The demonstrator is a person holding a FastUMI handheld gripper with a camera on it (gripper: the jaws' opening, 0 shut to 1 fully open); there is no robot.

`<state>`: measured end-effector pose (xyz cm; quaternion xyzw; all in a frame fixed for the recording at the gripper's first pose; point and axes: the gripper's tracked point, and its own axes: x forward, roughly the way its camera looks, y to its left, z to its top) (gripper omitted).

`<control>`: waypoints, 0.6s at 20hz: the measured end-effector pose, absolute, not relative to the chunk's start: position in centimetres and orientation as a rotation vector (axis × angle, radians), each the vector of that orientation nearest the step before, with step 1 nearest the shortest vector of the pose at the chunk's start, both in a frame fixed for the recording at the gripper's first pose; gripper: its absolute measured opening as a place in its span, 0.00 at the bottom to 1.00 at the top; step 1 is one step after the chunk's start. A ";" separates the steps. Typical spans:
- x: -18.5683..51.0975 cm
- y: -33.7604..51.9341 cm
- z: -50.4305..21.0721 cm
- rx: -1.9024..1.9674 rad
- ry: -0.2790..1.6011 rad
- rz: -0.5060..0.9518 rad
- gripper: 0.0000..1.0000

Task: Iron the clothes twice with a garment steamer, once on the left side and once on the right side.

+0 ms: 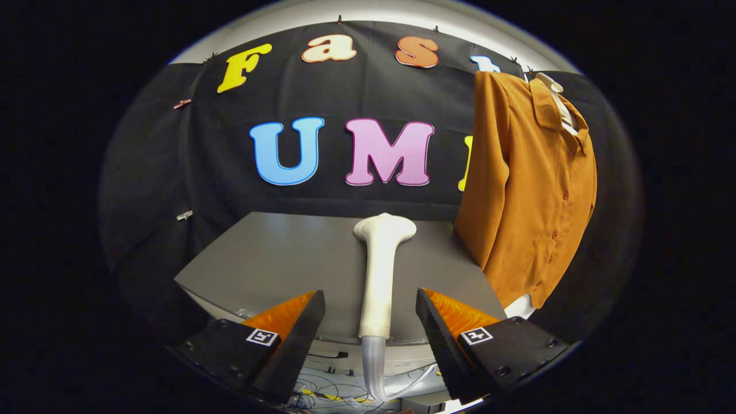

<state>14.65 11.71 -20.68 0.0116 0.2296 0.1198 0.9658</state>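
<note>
A white garment steamer (380, 270) lies on the grey table (270, 259), its head pointing away from me and its clear hose (374, 368) hanging over the near table edge. My gripper (371, 307) is open; the steamer's handle runs between the two fingers with a gap on each side, neither touching it. An orange-brown button shirt (529, 190) hangs on a white hanger (555, 92) to the right, beyond the right finger, its hem reaching down to table level.
The black cloth wall stands behind the table. Below the near table edge, cables (333, 391) lie on the floor. Bare tabletop stretches to the left of the steamer.
</note>
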 end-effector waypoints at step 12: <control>18.0 11.5 -25.0 -0.084 0.530 0.151 0.45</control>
